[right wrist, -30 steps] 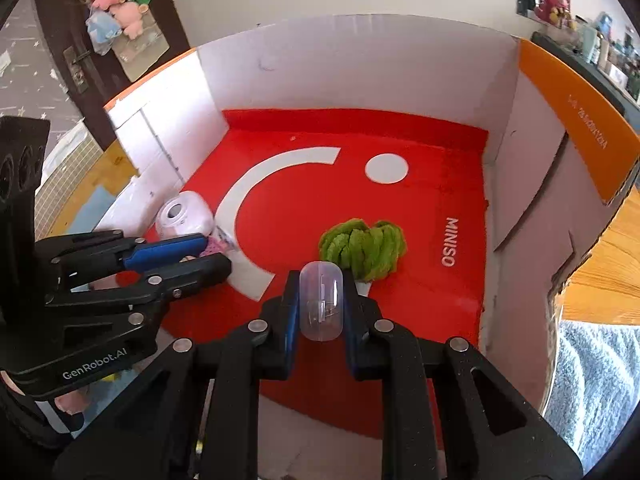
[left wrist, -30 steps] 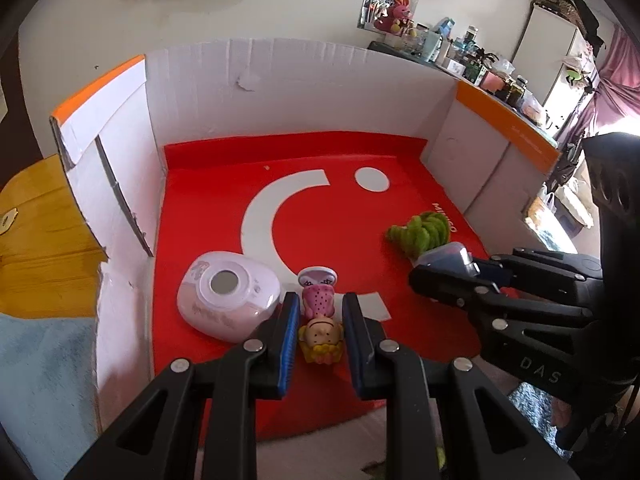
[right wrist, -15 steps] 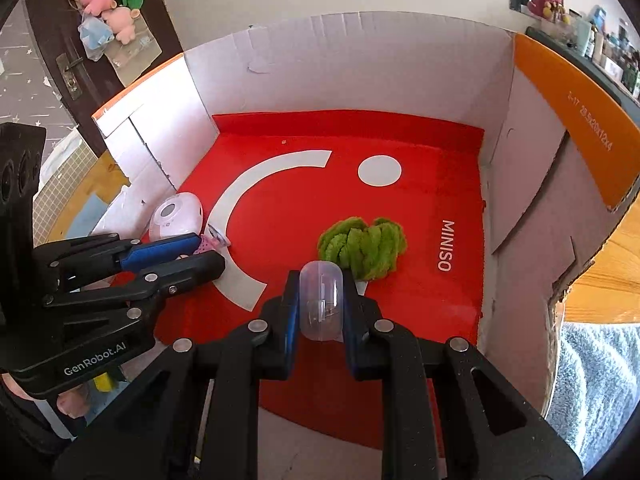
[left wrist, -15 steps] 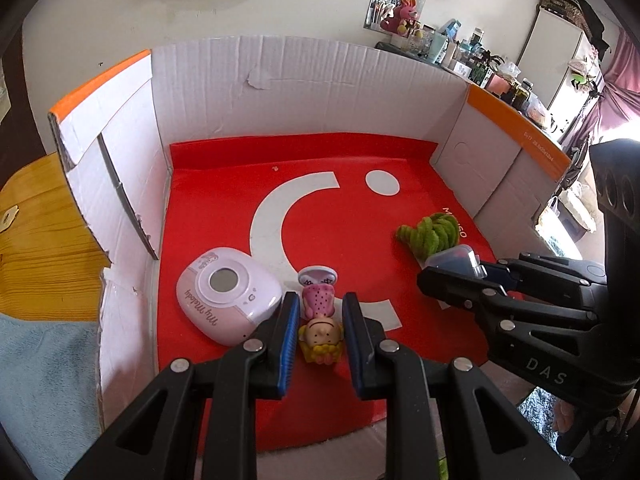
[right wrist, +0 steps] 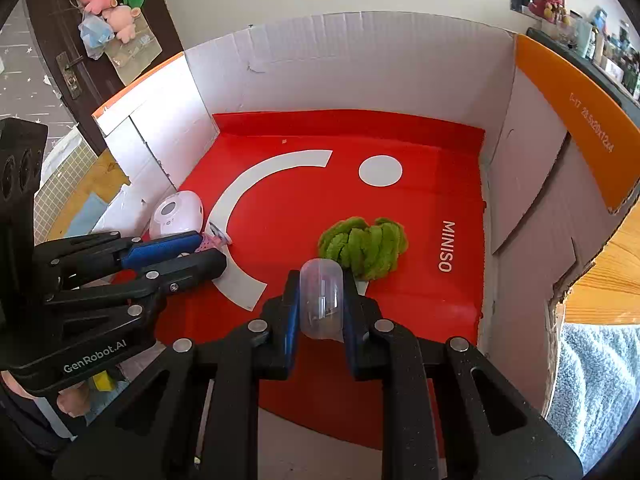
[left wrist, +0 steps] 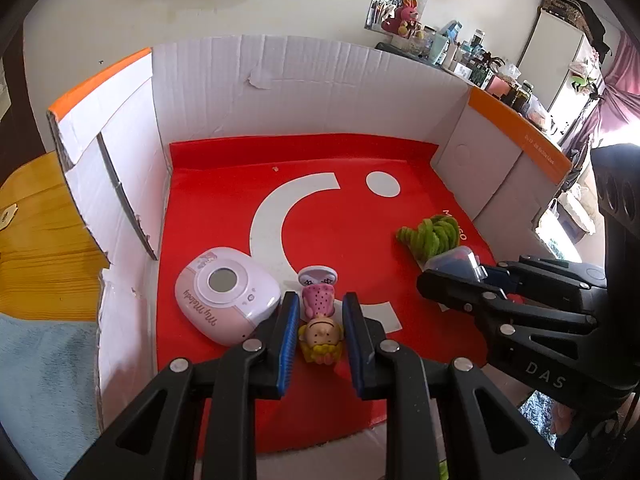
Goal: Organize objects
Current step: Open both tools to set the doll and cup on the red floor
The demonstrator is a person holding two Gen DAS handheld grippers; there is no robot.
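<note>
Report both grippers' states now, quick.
Left gripper: shut on the small doll figure with yellow hair and a pink dress.
Right gripper: shut on the clear rounded plastic capsule.

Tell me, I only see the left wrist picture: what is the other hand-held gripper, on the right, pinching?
Observer: The right wrist view shows the right hand-held gripper shut on a clear, rounded plastic capsule, held by its sides between the blue pads.
Operator: And the white letters by the fuzzy green yarn bundle? It hides them here.
Observer: They read MINISO in full, printed on the red sheet beside the bundle.
Operator: Anything beyond the left wall of the white cardboard box?
Observer: A dark door with pink and green plush toys on it.
</note>
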